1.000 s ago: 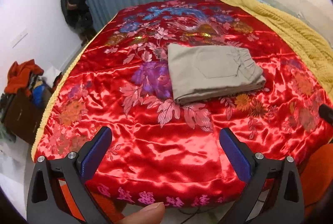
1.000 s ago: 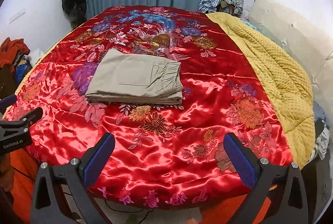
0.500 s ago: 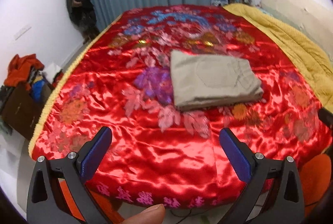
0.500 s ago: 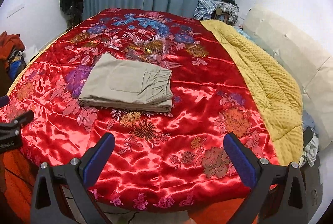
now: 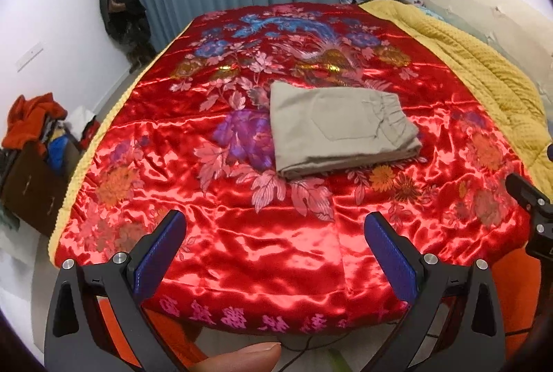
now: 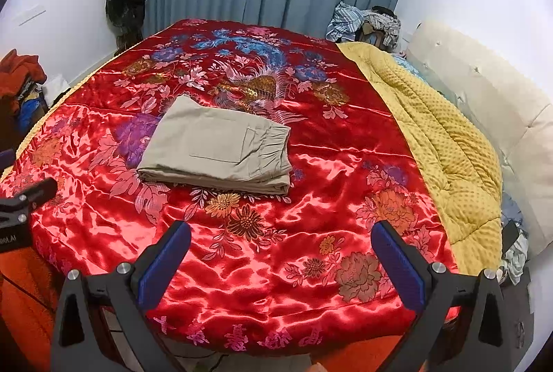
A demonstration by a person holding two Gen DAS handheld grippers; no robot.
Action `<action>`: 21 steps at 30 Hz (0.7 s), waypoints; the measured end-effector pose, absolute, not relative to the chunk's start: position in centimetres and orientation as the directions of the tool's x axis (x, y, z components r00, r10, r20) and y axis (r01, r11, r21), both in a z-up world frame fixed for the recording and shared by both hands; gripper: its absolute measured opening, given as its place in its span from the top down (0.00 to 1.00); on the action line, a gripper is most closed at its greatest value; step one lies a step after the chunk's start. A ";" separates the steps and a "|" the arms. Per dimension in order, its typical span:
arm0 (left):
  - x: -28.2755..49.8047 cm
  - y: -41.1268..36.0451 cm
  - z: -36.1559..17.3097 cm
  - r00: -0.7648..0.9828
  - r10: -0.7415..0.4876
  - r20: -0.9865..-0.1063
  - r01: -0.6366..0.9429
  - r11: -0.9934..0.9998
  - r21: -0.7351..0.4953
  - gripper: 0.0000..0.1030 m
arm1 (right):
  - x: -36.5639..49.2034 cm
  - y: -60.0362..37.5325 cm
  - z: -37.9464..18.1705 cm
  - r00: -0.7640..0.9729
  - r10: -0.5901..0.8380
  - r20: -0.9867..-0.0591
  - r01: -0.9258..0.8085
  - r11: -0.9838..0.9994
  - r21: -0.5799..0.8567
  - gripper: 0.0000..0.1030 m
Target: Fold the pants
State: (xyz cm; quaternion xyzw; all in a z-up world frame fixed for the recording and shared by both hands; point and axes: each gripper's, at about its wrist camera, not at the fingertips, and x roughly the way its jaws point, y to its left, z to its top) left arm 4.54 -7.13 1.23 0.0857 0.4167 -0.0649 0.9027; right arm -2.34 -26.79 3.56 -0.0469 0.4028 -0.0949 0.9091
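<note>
Bed (image 6: 345, 164) with red satin cover: pants (image 6: 217, 147) lie folded flat mid-bed. Left gripper (image 5: 274, 244) and right gripper (image 6: 281, 254) fingers wide apart, empty, near the bed's near edge. Fold looks done.

The pants (image 5: 340, 126) are beige and folded into a flat, neat rectangle of stacked layers, lying on the bed. A patch pocket faces up, and the gathered elastic waistband sits at the right end. They rest well ahead of the left hand-held gripper (image 5: 273, 245), and ahead and left of the right hand-held gripper (image 6: 281, 254).
</note>
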 end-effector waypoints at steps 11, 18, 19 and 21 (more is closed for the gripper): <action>4.5 -7.8 0.7 0.627 -0.016 -0.779 0.175 0.977 0.121 0.00 | -1.9 -27.0 3.2 0.643 -0.230 -0.731 0.155 0.973 -0.170 0.00; 4.4 -8.2 1.1 0.635 -0.005 -0.773 0.172 0.976 0.135 0.00 | -1.9 -27.1 3.1 0.641 -0.231 -0.732 0.157 0.973 -0.170 0.00; 4.3 -8.3 1.1 0.635 -0.006 -0.773 0.172 0.976 0.134 0.00 | -1.9 -27.2 3.1 0.641 -0.230 -0.732 0.157 0.973 -0.169 0.00; 4.3 -8.3 1.2 0.635 -0.007 -0.772 0.171 0.976 0.132 0.00 | -1.9 -27.2 3.2 0.642 -0.230 -0.732 0.157 0.973 -0.168 0.00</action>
